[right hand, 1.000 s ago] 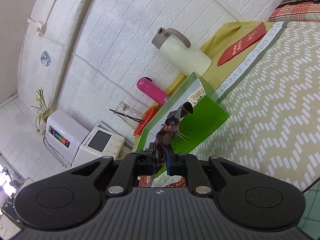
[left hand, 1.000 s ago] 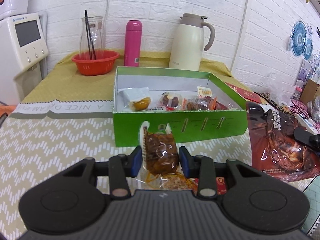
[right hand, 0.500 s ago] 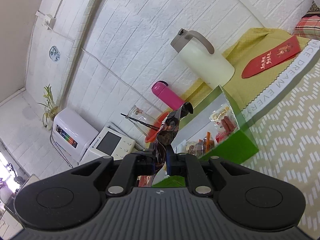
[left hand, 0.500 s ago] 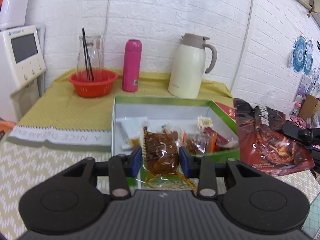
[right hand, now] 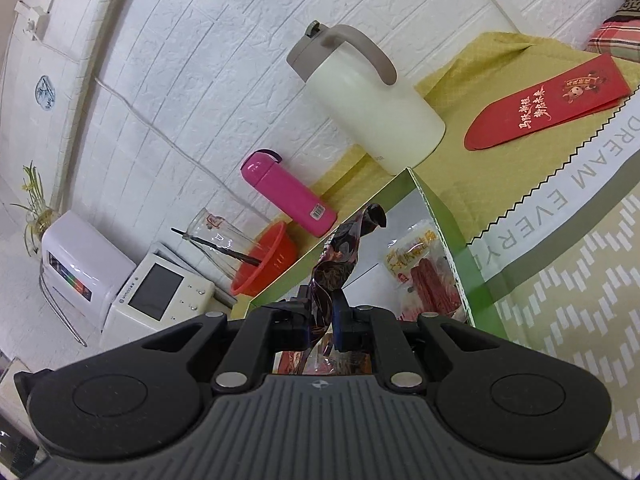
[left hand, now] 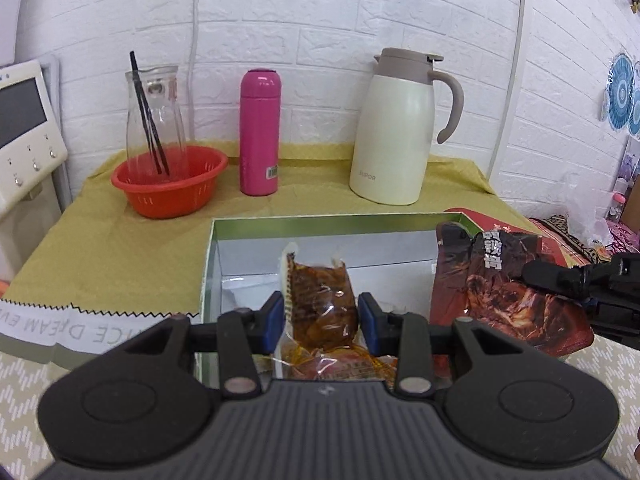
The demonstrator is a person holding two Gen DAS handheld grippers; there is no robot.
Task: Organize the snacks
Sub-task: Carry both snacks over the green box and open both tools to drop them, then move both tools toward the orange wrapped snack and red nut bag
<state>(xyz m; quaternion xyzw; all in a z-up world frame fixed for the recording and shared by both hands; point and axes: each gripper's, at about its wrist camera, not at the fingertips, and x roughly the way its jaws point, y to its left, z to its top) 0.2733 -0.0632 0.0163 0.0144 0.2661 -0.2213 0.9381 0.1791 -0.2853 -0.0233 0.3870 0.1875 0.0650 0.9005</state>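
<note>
Closest in, the left tongs (left hand: 320,322) are clenched on a small clear-wrapped brown snack (left hand: 322,304), its blue pads (left hand: 274,320) pressing the packet from both sides so it stands upright between them, the crimped top edge poking up above the grip. Just below and behind that packet, more wrapped snacks (left hand: 332,364) show between the arms, though I cannot tell whether they hang from it or lie in the box. Directly beyond the tips sits the open green box (left hand: 208,264), its pale floor visible ahead of the held packet, so the load looks to be already over the opening. To the right of these tongs, the right tongs (right hand: 322,320) pinch a dark red foil snack bag (left hand: 496,280) by its edge, the bag hanging over the box's right wall; from the right wrist view a packet of red sausage sticks (right hand: 424,276) lies inside, just right of the tips. To do this well, I would lower the left packet until it nearly rests on the box floor before letting go, aiming for the bare patch ahead, and keep the big bag clear until that is done. Farther off, beyond the box, stand an orange basket (left hand: 168,188), a pink bottle (left hand: 259,132) and a cream jug (left hand: 396,132) against the wall.
</note>
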